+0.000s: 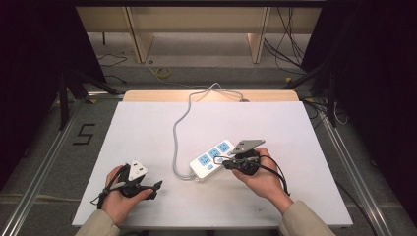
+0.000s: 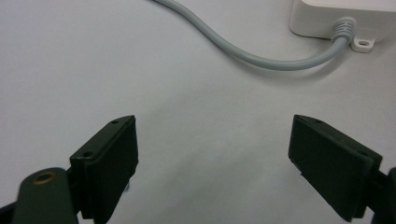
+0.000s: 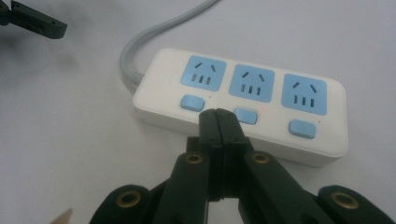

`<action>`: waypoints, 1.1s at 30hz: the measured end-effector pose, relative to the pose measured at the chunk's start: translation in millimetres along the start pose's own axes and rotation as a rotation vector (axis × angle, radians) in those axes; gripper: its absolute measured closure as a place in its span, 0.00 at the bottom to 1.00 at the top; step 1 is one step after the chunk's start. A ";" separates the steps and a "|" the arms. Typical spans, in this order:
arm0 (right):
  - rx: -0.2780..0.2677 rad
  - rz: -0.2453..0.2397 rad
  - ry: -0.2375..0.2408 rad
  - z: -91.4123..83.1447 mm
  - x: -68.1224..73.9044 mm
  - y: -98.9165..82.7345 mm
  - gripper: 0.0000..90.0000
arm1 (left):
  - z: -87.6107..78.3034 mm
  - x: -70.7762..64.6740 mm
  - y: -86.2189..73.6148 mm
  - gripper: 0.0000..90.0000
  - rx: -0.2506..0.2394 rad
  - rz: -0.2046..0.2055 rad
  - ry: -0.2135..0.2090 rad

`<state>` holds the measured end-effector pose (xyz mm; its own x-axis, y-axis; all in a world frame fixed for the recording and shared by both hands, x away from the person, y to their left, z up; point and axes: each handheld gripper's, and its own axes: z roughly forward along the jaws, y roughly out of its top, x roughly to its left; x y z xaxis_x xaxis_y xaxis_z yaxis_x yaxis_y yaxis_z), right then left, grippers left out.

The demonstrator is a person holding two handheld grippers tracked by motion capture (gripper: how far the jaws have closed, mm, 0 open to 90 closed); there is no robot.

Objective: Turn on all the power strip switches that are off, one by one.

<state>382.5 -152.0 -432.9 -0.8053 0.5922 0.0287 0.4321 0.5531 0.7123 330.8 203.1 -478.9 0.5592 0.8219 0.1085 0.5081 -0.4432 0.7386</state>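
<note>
Beside white three-socket power strip (image 3: 243,109), right gripper (image 3: 218,114), jaws pressed together as a poking tip, aims between blue switches (image 3: 246,115); left gripper (image 2: 212,144) idles, jaws spread.

A white power strip (image 1: 212,160) lies flat on the white table, slanting up to the right. It has three blue sockets, each with a blue switch (image 3: 245,115) below. Its grey cord (image 1: 178,132) curves off toward the far edge.

Lab/test bay: black curtains (image 1: 373,73), floor cables (image 1: 290,44), taped "5" (image 1: 84,133).
</note>
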 end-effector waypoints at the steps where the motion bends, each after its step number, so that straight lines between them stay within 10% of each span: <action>1: 0.002 -0.003 0.000 0.8 0.2 0.7 1.00 | 0.1 0.0 0.0 0.17 0.000 0.000 0.000; 33: 0.035 -0.029 0.019 20.4 5.2 20.3 1.00 | 0.6 -0.3 0.1 0.18 -0.006 -0.003 0.001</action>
<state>395.4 -125.7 -432.6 -0.8252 0.5645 0.0218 0.4222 0.5906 0.6878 331.1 202.5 -479.3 0.5573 0.8234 0.1068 0.5060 -0.4388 0.7426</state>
